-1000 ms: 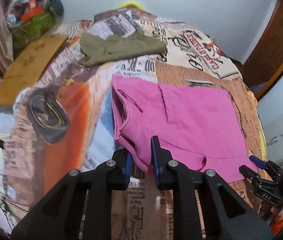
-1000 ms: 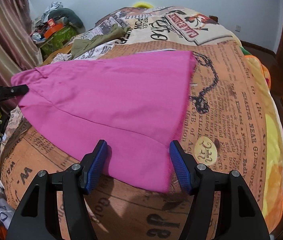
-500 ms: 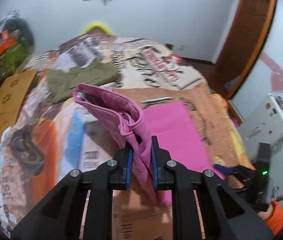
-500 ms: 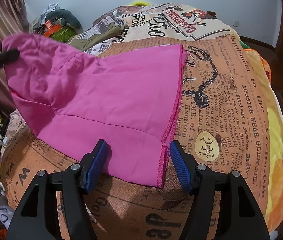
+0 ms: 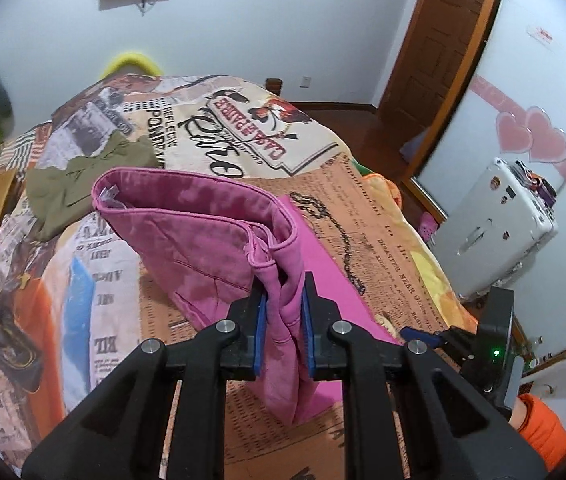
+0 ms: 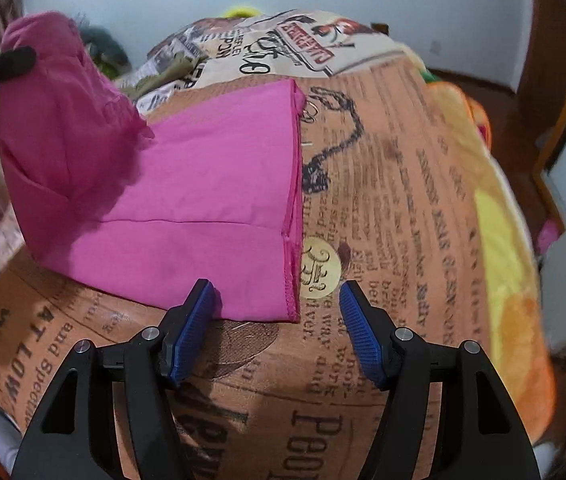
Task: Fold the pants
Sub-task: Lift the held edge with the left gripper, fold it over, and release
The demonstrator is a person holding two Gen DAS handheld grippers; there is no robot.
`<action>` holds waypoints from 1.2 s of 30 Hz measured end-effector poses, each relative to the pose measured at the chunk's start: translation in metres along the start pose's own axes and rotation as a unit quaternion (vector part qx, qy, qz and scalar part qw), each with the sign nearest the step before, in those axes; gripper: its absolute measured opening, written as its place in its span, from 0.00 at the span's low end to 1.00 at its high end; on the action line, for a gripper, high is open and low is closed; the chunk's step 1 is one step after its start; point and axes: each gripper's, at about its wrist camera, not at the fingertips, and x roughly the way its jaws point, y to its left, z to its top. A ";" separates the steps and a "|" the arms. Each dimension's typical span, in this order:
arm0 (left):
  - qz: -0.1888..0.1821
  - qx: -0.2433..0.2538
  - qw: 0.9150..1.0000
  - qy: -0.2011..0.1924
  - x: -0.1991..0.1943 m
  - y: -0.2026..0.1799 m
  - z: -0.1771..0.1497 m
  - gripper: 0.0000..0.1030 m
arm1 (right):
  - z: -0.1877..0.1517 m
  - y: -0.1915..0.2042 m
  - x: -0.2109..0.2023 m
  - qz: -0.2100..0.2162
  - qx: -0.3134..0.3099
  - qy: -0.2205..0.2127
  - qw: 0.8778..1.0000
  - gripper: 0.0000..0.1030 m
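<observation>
Through the left wrist camera we see our left gripper (image 5: 283, 316) with its jaws pinching a bunched edge of the pink pants (image 5: 203, 236), blue pads pressed against the cloth on both sides. The waistband end is lifted off the bed (image 5: 383, 224) and curls over in a fold above the flat part of the pants, which lies on the newspaper-print bedspread. Behind the raised fold, an olive-green garment (image 5: 79, 180) lies on the bed, well apart from the pink cloth. At the lower right edge we catch our right gripper (image 5: 435, 336), low and near the corner of the pants, with an orange sleeve (image 5: 543, 432) beneath it. A white case (image 5: 495, 232) leans against the wall to the right, beside a brown door (image 5: 439, 36).

Through the right wrist camera our right gripper (image 6: 279, 320) hovers with its jaws spread and nothing between the pads. The hem end of the pants (image 6: 211, 208) lies flat on the bed (image 6: 403, 200), its near corner just in front of the left pad. At the far left, the raised end of the pants stands up off the bed, pinched by our left gripper (image 6: 7, 64).
</observation>
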 end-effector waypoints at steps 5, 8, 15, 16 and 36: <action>-0.016 0.014 1.000 0.011 0.013 -0.017 0.005 0.14 | 0.002 -0.002 0.002 0.009 0.002 0.000 1.000 0.60; -0.031 0.020 0.999 0.020 0.024 -0.027 0.007 0.13 | 0.003 -0.003 0.003 0.014 0.004 0.001 1.000 0.60; -0.060 0.030 0.997 0.049 0.058 -0.050 0.009 0.12 | 0.003 -0.004 0.003 0.016 0.004 0.001 1.000 0.60; -0.063 0.028 0.996 0.056 0.064 -0.052 0.008 0.12 | 0.003 -0.004 0.003 0.016 0.003 0.001 1.000 0.60; -0.083 0.038 0.993 0.073 0.059 -0.056 -0.007 0.52 | 0.007 0.000 -0.017 -0.003 -0.006 -0.016 1.000 0.60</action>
